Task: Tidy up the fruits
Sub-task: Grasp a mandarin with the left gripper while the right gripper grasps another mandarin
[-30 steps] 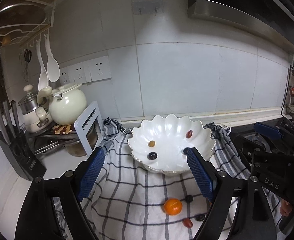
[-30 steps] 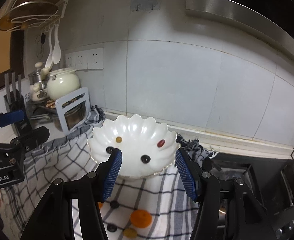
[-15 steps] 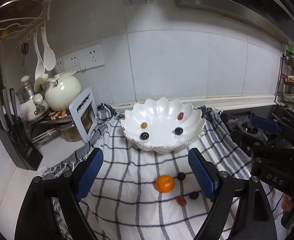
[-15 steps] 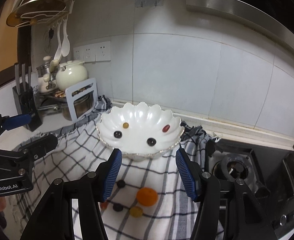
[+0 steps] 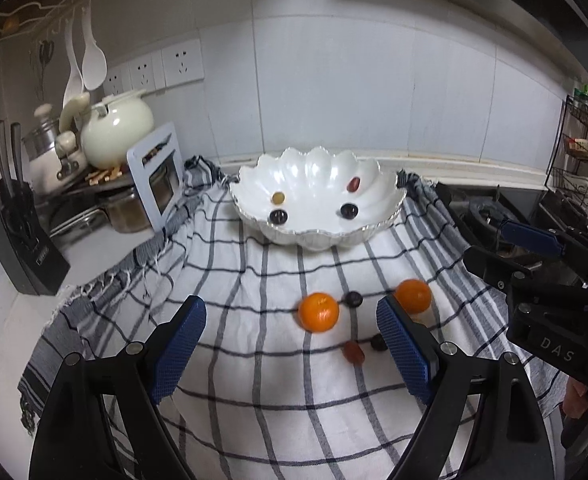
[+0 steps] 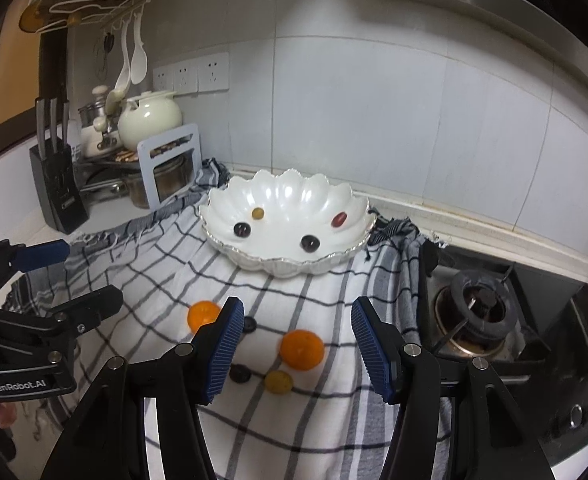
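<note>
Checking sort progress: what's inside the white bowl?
In the white scalloped bowl: two dark grapes, one yellow-green grape, one red grape. The near rim hides a sliver of the floor.

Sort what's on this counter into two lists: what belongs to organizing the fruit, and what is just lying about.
Belongs to the job:
- white scalloped bowl with four small fruits inside
- two oranges on the checked cloth
- small loose fruits: yellow, dark
- left gripper and right gripper, jaws open, empty

Just lying about:
- knife block
- cream pot
- gas burner
- hanging spoons
</note>
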Demonstrator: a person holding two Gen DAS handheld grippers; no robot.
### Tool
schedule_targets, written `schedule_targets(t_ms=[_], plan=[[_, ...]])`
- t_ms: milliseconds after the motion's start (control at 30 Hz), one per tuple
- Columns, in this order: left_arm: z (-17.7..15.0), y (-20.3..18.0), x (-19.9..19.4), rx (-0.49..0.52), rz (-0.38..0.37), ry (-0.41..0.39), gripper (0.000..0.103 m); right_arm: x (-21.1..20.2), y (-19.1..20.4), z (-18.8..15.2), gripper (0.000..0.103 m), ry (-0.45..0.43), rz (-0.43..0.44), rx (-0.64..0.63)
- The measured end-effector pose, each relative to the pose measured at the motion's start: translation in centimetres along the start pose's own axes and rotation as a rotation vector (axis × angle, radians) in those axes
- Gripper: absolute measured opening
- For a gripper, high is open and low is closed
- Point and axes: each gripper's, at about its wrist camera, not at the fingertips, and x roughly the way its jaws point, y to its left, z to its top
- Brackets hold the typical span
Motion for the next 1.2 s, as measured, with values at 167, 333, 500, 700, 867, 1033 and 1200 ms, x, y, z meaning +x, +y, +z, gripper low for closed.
schedule_targets(t_ms=[167,333,500,700,867,1033,1200], plan=[[-1.0,-0.1,1.1,0.002,-0.006,0.040,0.088,1.1,-0.1,-1.1,0.057,0.042,0.006,0.003],[-1.3,-0.3,2.4,0.004,-0.022,0.071,0.088,2.7,-0.6,-2.1,0.057,0.097,0.023,0.034],[-1.3,-0.7,4.4,0.011,-0.032,0.105,0.088,4.4,-1.1,-2.7,0.057,0.146,0.044,0.061],[-1.1,-0.8,7.0,0.004,-0.058,0.147,0.087,6.7,-1.5,-3.1,0.057,0.197,0.058,0.083],[-1.0,-1.0,9.0,-0.003,-0.081,0.180,0.087,8.5,-2.0,-3.3,0.057,0.229,0.060,0.094],[-0.9,-1.3,11.2,-0.003,-0.095,0.214,0.084,10.3,-2.4,-3.5,0.057,0.262,0.063,0.108],[-0.9,-1.3,12.9,-0.014,-0.112,0.241,0.081,11.7,-2.5,-3.7,0.057,0.290,0.076,0.120]])
